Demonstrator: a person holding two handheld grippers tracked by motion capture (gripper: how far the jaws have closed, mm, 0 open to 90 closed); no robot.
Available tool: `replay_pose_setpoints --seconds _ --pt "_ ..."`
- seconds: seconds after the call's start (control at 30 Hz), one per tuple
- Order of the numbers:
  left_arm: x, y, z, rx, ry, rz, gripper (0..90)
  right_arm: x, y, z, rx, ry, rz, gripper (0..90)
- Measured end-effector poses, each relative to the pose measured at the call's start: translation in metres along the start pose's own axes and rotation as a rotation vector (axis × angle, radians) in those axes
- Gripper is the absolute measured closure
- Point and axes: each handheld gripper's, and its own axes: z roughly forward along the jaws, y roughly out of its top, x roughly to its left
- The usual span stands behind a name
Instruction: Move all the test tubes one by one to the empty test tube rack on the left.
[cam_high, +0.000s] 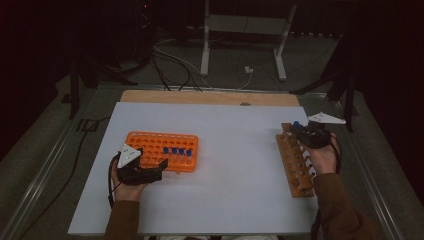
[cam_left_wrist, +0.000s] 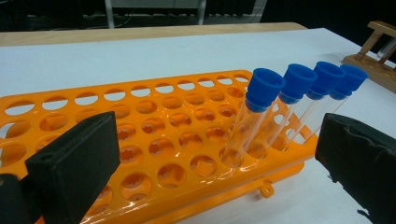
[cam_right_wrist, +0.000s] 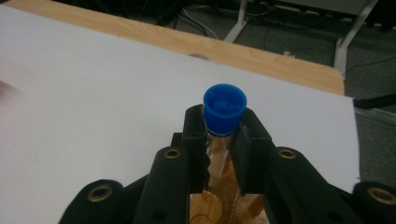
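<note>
Right gripper view: right tool clamps an upright blue-capped tube over the wooden rack; left tool, wide open and empty, faces the orange rack, holding four leaning tubes

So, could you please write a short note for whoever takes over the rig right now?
Right tongs: shut on a blue-capped tube, held over the far end of the wooden rack at the table's right.
Left tongs: open, empty, at the near edge of the orange rack.
Four capped tubes stand in a row in the orange rack.
Likely job: moving tubes from orange rack to wooden one. Probably left: seat the held tube, then the other four.
</note>
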Motion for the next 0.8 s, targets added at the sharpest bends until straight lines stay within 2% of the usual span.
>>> replay_pose_setpoints --seconds 0.1,0.4,0.57,0.8 --pt "0.000 0.000 0.000 -0.002 0.001 -0.003 0.8 0.000 0.005 -0.007 -0.017 -0.001 0.002 76.5" --pt "-0.002 0.004 -0.002 -0.014 -0.008 -0.003 0.9 0.007 0.023 -0.030 -0.085 -0.008 -0.035 76.6" --pt "-0.007 0.008 -0.004 -0.034 -0.008 0.008 0.9 0.020 0.030 -0.036 -0.112 0.051 -0.046 76.6" --pt "-0.017 0.015 -0.008 -0.051 -0.020 0.034 0.9 0.052 0.033 -0.029 -0.099 0.126 -0.099 76.5"
